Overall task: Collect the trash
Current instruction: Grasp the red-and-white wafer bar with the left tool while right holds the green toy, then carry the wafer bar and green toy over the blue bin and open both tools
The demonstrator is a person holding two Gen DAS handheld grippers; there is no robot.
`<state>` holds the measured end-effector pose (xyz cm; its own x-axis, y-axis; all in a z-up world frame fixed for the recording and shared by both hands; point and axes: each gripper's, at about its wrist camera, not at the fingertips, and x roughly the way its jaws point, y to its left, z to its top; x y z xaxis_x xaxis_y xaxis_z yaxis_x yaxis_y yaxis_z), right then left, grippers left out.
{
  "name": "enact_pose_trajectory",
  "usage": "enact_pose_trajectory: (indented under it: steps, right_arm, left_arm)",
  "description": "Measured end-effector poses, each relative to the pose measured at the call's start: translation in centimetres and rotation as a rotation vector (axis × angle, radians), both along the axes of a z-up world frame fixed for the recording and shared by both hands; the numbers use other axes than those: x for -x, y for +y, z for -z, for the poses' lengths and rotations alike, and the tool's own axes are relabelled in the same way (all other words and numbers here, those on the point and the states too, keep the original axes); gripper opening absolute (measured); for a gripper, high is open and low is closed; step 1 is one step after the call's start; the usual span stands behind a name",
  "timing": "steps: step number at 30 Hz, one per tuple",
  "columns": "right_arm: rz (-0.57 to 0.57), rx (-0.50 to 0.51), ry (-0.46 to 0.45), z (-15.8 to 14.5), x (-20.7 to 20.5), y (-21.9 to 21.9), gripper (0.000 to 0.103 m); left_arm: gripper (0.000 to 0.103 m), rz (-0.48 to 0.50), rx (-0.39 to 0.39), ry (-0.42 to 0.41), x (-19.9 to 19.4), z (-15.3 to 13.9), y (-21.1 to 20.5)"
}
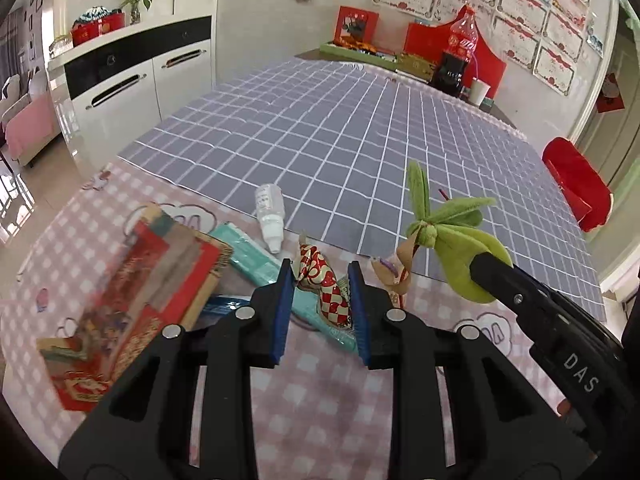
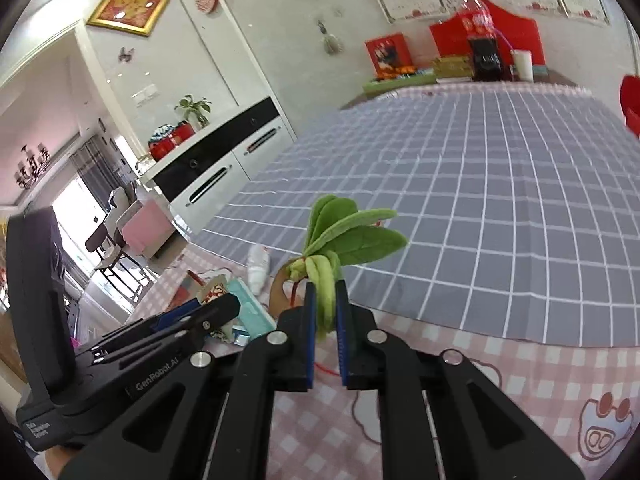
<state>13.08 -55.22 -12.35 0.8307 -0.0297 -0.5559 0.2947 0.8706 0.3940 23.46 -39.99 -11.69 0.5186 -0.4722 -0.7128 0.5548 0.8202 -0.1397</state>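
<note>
The red-and-white checked wrapper sits crumpled between the blue pads of the left gripper, whose jaws stand narrowly apart and are closed on it; it is held above the pink checked tablecloth. In the right wrist view the same wrapper shows only partly beyond the left gripper's black fingers.

The right gripper has its jaws nearly together, clamped on a green leaf of a wilted leafy sprig. The sprig's other leaves fan upward and to the right above the pads. In the left wrist view the sprig hangs off the tip of the right gripper, with a brown paper scrap at its lower end, just right of the left gripper's right pad.

On the pink cloth below the wrapper lies a teal packet, running diagonally under the left gripper. Beside its far end lies a small white bottle on its side, at the edge of the grey grid cloth. To the left lies a red and brown printed paper bag, blurred.

At the table's far end stand a cola bottle, a white paper cup just beside it and red boxes. A white cabinet with a potted plant on top stands to the left.
</note>
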Motion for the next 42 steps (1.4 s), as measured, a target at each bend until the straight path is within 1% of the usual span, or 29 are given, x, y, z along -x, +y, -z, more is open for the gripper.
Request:
enact_pose_trajectory:
  steps: [4, 7, 11, 21, 25, 33, 42]
  right_arm:
    - [-0.007, 0.025, -0.015, -1.4, 0.5, 1.4, 0.01]
    - [-0.008, 0.017, -0.032, -2.2, 1.4, 2.1, 0.01]
    - [-0.005, 0.012, -0.061, -3.3, 3.1, 3.2, 0.01]
    - [-0.048, 0.003, -0.109, -5.5, 6.4, 6.5, 0.01]
    - [-0.07, 0.02, -0.127, -6.7, 7.4, 8.4, 0.01]
    - [-0.112, 0.045, -0.146, -8.2, 7.8, 12.4, 0.01]
    - [-0.168, 0.066, -0.161, -9.7, 7.0, 17.6, 0.01]
  left_arm:
    - [0.027, 0.0, 0.017, -0.023, 1.0, -1.4, 1.5]
    - [0.027, -0.006, 0.032, -0.035, 1.7, -2.3, 2.4]
    - [0.027, 0.001, 0.031, -0.06, 2.9, -3.3, 3.2]
    - [0.027, -0.004, 0.051, -0.102, 6.2, -5.5, 5.9]
    - [0.027, -0.01, 0.07, -0.126, 7.3, -6.5, 7.5]
    - [0.027, -0.037, 0.107, -0.162, 8.7, -8.3, 11.3]
    - [0.027, -0.098, 0.145, -0.168, 8.3, -9.2, 17.0]
